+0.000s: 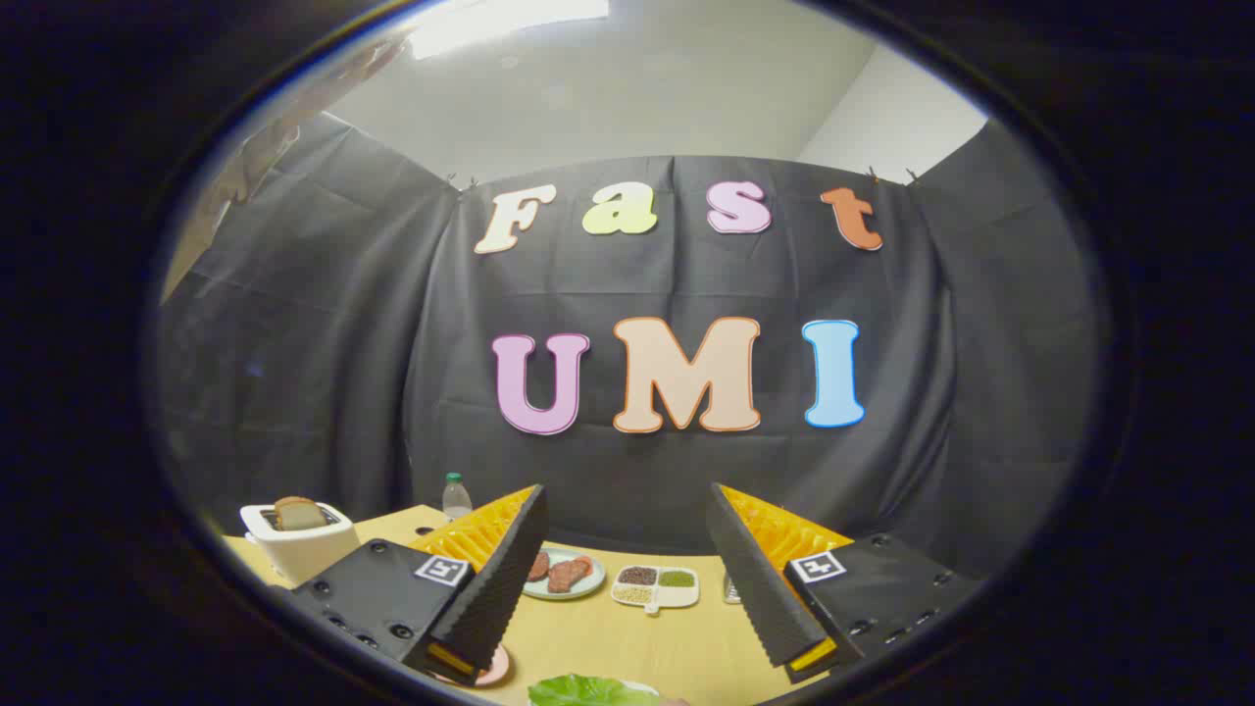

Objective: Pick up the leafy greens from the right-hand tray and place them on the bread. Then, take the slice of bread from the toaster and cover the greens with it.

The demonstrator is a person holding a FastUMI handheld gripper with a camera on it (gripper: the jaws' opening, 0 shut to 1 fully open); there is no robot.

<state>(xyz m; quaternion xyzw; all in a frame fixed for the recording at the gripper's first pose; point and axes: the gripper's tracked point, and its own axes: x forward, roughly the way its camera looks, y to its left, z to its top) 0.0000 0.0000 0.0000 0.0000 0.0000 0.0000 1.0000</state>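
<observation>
I observe the hand-held gripper held above the table, its two fingers spread wide apart and holding nothing. The leafy greens lie on a white tray below and between the fingers, at the near end of the table; I cannot tell what lies under them. A white toaster stands beyond the left finger, with a slice of bread upright in its slot. A small bottle stands behind it, near the cloth wall. Between the fingers, further off, I note a plate carrying brown pieces, and just beside it a divided dish of grains.
</observation>
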